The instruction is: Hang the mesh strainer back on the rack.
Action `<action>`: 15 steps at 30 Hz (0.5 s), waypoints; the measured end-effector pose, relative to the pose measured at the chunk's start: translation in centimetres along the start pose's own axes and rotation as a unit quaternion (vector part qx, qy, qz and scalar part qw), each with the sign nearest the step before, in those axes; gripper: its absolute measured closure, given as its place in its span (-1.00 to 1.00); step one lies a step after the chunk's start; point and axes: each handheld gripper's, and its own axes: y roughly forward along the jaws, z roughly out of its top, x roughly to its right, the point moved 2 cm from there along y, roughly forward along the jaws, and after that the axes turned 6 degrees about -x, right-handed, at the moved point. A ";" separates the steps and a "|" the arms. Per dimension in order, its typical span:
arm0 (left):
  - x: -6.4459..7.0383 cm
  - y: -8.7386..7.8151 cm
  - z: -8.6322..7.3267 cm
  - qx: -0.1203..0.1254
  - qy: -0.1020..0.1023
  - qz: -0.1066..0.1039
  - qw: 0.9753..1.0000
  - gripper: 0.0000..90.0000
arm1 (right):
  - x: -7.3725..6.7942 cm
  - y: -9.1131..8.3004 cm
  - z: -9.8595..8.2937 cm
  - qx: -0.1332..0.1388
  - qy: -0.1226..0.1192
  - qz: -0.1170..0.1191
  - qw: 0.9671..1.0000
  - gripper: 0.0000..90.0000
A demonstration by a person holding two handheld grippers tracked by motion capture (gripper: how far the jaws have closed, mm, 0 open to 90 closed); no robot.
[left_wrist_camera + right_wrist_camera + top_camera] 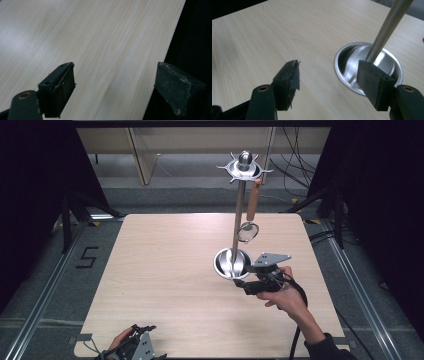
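A steel utensil stand rises from the right half of the table: a round bowl-shaped base (226,263), a thin pole (239,210) and a hook ring (245,167) on top. A small strainer with a wooden handle (253,202) hangs from the ring. My right gripper (241,281) sits just in front of the base, open with nothing between its fingers. In the right gripper view the base (352,62) and pole (387,27) lie just beyond the right jaw of the gripper (329,67). My left gripper (142,329) rests at the table's near left edge, open (115,72) and holding nothing.
The light wooden table (165,270) spreads bare to the left of the stand. In the left gripper view the table's edge (162,55) runs beside the right jaw, with dark floor past it. Cables and black curtains surround the table.
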 end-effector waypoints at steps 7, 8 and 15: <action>0.0 -0.1 0.0 -0.002 0.001 -0.003 1.000 -0.65 | -0.2 0.9 -0.8 -0.023 0.002 0.002 1.000 -0.22; 0.0 -0.2 0.0 -0.010 0.003 -0.004 1.000 -0.65 | -0.2 1.0 -0.8 -0.022 -0.007 0.008 1.000 -0.22; 0.1 0.0 0.0 0.001 -0.004 -0.002 1.000 -0.65 | -0.3 1.5 -1.2 -0.027 -0.010 0.011 1.000 -0.22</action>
